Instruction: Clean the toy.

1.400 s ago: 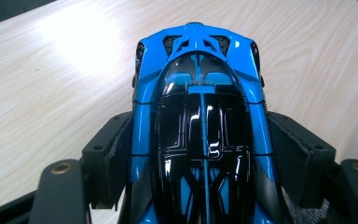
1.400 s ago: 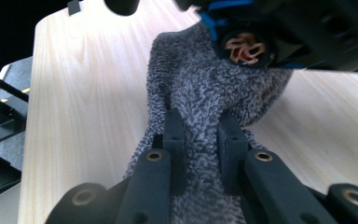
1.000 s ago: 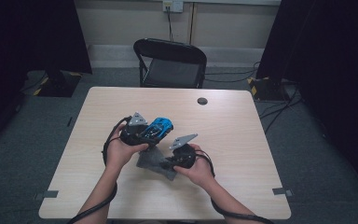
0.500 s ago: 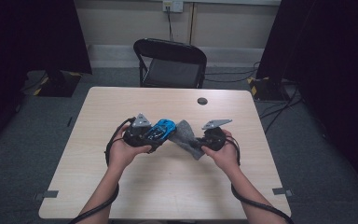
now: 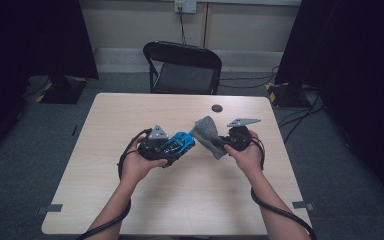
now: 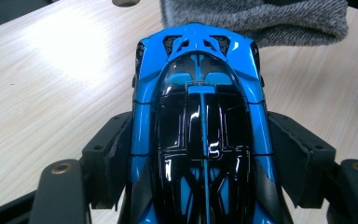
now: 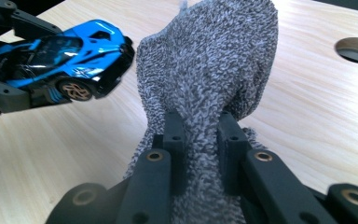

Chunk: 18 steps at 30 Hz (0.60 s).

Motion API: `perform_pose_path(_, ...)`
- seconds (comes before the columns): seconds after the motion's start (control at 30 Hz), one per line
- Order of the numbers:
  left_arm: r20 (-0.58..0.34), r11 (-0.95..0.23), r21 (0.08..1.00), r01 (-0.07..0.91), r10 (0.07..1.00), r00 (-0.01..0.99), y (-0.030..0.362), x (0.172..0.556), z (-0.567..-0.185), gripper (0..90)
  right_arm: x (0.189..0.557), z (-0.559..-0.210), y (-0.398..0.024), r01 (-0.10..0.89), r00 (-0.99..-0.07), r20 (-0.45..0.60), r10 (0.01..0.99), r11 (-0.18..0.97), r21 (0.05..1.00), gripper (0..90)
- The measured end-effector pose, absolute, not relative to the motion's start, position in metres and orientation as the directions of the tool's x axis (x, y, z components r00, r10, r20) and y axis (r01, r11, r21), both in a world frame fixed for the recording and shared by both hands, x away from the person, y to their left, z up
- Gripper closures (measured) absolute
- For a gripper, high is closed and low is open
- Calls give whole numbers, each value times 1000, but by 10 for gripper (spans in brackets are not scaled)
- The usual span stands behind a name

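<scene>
A blue and black toy car [image 5: 178, 144] is held above the table, my left gripper [image 5: 172, 147] shut on its sides. In the left gripper view the car [image 6: 200, 121] fills the space between both pads, nose pointing away. A grey terry cloth [image 5: 207, 135] hangs bunched from my right gripper [image 5: 219, 145], which is shut on it. In the right gripper view the cloth [image 7: 214, 79] rises from the pinched jaws, with the car [image 7: 70, 58] just to its left. The cloth sits close beside the car's nose, a small gap between them.
The light wooden table [image 5: 190, 200] has a round cable hole [image 5: 217, 108] near its far edge. A black folding chair [image 5: 182, 67] stands behind the table. Cables trail from both grippers along the person's forearms.
My right gripper has carried the cloth up and to the right, off the car's near side to beside its nose. The left gripper and car have stayed almost still.
</scene>
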<state>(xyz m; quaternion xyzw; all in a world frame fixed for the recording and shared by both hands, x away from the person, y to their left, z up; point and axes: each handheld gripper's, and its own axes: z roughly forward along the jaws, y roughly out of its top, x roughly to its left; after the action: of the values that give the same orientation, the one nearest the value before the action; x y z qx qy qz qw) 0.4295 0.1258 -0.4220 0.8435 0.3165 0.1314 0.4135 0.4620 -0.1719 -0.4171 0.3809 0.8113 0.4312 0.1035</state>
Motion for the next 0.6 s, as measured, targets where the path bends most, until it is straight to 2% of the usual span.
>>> perform_pose_path(0.4,-48,-453,778,434,647,761,128,430,-423,281,455,-427,-142,514,-743,183,643,374,772,770)
perform_pose_path(0.6,-46,-451,781,431,647,761,129,430,-422,281,455,-431,-140,523,-742,200,640,365,770,770)
